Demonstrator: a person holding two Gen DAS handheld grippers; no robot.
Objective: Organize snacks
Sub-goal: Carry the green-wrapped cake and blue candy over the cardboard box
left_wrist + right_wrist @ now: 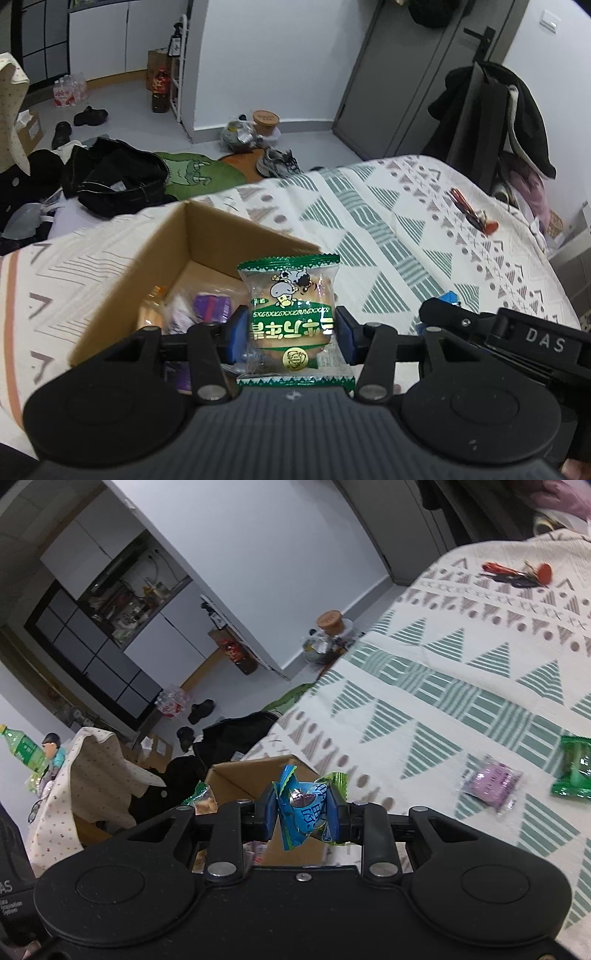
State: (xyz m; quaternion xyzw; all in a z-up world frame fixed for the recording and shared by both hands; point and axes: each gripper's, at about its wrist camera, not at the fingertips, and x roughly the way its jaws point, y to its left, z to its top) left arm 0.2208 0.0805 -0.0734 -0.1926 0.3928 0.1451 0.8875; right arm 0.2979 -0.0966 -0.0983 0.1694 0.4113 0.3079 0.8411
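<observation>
I've got the left gripper (pixel 291 334) clamped on the green cake packet (pixel 290 314) above the cardboard box (pixel 147 258), right gripper (pixel 303 818) pinching a blue snack (pixel 304 812) — next, release both inside.

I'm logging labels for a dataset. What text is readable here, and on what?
"DAS": white letters on the right gripper body, seen from the left wrist view.
Green snack pack held in the left gripper: upside-down Chinese characters, not legible to me.
Blue snack pack: crumpled Chinese characters, unreadable.
Purple pack: blurred.
</observation>
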